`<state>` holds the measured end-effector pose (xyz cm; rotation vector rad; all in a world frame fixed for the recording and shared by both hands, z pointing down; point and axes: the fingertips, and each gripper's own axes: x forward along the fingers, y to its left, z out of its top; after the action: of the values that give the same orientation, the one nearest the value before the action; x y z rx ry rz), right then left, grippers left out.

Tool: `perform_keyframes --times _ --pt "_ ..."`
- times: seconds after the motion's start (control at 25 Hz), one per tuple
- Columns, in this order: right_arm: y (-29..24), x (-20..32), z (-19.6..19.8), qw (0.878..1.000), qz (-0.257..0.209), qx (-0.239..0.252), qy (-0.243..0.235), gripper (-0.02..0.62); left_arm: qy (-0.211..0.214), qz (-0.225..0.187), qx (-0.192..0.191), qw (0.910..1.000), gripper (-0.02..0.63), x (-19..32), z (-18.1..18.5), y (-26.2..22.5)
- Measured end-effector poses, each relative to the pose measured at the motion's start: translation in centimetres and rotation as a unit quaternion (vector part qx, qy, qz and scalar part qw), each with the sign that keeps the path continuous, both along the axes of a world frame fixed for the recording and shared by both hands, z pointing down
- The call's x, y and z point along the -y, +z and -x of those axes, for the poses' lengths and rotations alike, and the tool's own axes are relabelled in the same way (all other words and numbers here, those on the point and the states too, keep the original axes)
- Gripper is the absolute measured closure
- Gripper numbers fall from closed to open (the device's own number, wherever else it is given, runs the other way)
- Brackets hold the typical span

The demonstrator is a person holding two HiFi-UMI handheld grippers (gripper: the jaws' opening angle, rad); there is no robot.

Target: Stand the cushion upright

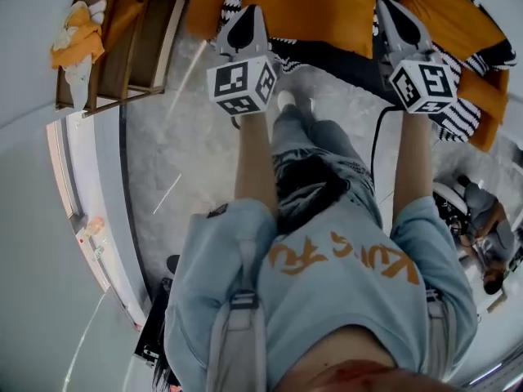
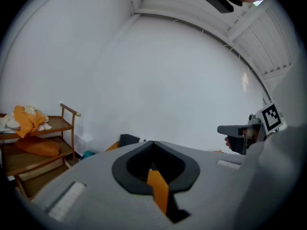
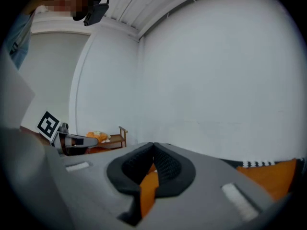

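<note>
The left tongs (image 2: 152, 142) fill the lower frame, jaws shut tip to tip with nothing between them, pointing at a bare white wall (image 2: 163, 80). At the left edge stands a wooden rack (image 2: 67, 128): orange cloth (image 2: 26, 120) on its top shelf, an orange bundle (image 2: 38, 146) on the one below. At the right edge, the right tongs (image 2: 221, 129) point left, marker cube (image 2: 270, 116) behind them.

The grey speckled floor (image 1: 192, 149) carries a sofa (image 1: 335, 62) just ahead of the left gripper (image 1: 250, 13) and the right gripper (image 1: 391, 8). On the sofa lie orange cushions (image 1: 315, 6) and a black-and-white striped cloth (image 1: 470, 113). Left of the left gripper stands a wooden shelf cart (image 1: 139, 47) with a crumpled orange cloth (image 1: 78, 43) on it. A black cable (image 1: 377, 149) lies on the floor behind the right gripper.
</note>
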<state>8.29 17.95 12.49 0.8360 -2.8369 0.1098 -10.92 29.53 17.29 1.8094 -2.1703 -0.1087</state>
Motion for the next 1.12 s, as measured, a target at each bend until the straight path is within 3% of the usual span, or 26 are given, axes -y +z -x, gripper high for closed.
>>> perform_keyframes --times 0.12,0.2,0.32,0.44,0.6,0.64,0.72,0.84,1.0,1.04,1.08,1.12 --pt "4.8 1.4 -1.7 0.998 0.044 -0.007 0.033 0.592 -0.019 0.045 -0.006 0.9988 0.6 -0.3 1.8 4.0" --pt "8.3 1.7 -2.3 0.996 0.077 -0.013 0.042 0.592 -0.022 0.063 -0.033 0.9972 0.6 -0.1 2.0 6.9" --pt "14.5 1.8 -2.8 0.991 0.127 -0.031 0.04 0.592 -0.01 0.081 -0.076 0.9938 0.6 0.6 0.5 11.7" --pt "20.3 1.5 -4.0 0.983 0.171 -0.044 0.044 0.592 0.011 0.118 -0.075 0.99 0.6 1.1 -1.3 16.8" --pt "27.4 -0.6 -4.9 0.964 0.253 -0.04 0.068 0.592 -0.007 0.123 -0.159 0.9796 0.6 0.1 -0.7 22.9" --pt "29.1 -1.1 -5.0 0.96 0.267 -0.042 0.071 0.592 -0.002 0.131 -0.158 0.9787 0.6 0.0 -0.5 24.5" --pt "32.3 -1.9 -5.3 0.954 0.287 -0.051 0.068 0.592 0.033 0.173 -0.112 0.9781 0.6 0.1 -0.7 28.1" --pt "36.2 -2.0 -6.7 0.947 0.304 -0.069 0.074 0.591 0.077 0.226 -0.069 0.9686 0.6 0.2 -0.9 32.4" --pt "41.1 -1.6 -9.0 0.941 0.31 -0.106 0.083 0.58 0.067 0.258 -0.053 0.9625 0.6 -0.8 1.9 36.2" --pt "42.2 -1.4 -9.5 0.94 0.313 -0.115 0.078 0.493 0.064 0.264 -0.053 0.9611 0.556 -0.8 2.6 37.2" --pt "43.1 -1.2 -10.1 0.938 0.314 -0.127 0.073 0.476 0.068 0.273 -0.055 0.9581 0.429 -0.9 3.1 38.2" --pt "44.0 -1.0 -10.7 0.937 0.313 -0.141 0.07 0.476 0.075 0.285 -0.057 0.9538 0.35 -0.9 3.3 39.3"
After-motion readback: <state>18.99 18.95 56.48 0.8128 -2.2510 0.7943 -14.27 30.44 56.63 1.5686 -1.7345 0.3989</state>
